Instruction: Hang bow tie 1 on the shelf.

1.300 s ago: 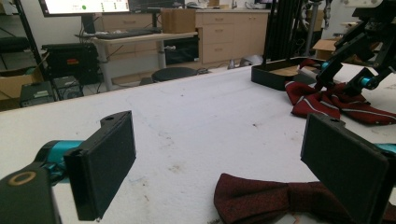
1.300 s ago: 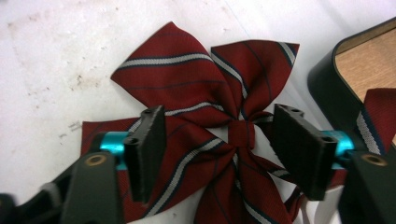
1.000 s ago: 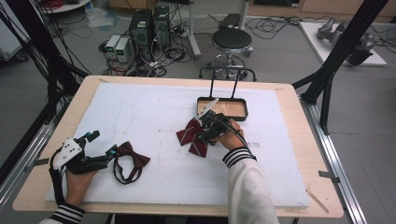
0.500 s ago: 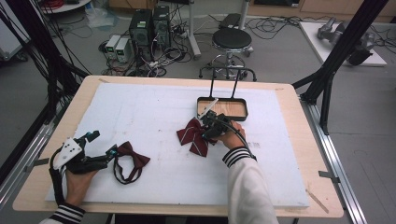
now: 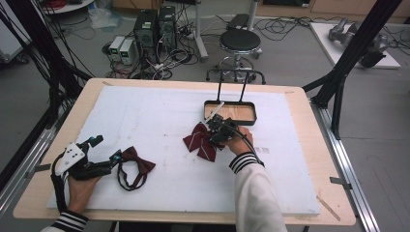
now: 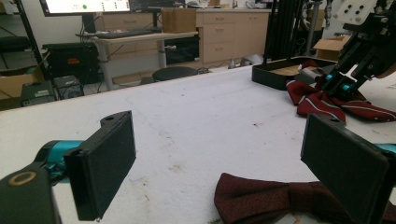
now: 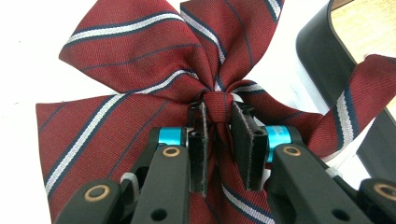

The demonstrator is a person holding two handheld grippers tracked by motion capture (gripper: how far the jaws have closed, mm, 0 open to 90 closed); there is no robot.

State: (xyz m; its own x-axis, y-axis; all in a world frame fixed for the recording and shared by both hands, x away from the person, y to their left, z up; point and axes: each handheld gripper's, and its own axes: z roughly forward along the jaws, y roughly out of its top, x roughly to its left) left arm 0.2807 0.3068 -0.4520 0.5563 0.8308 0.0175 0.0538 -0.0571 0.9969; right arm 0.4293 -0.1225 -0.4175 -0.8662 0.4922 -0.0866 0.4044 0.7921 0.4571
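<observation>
Your white foam sheet [image 5: 159, 111] covers the wooden table [image 5: 309, 121]; computers and a stool [image 5: 240, 41] stand beyond. Your left gripper [image 5: 107, 152] gapes beside the maroon bow tie [image 5: 138, 162]. Your right gripper [image 7: 218, 140] pinches the striped bow's [image 7: 130, 79] knot, wings spread sideways, beside the black tray [image 5: 231, 112].

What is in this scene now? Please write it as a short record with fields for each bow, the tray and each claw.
surface: white board on a wooden table
striped bow: dark red with white and navy stripes, lying beside the tray
plain bow: dark red bow tie with a strap, between the left claw's pads
tray: black, wood-coloured bottom, upright handle
right claw: closed on the striped bow's knot
left claw: open, holding nothing
</observation>
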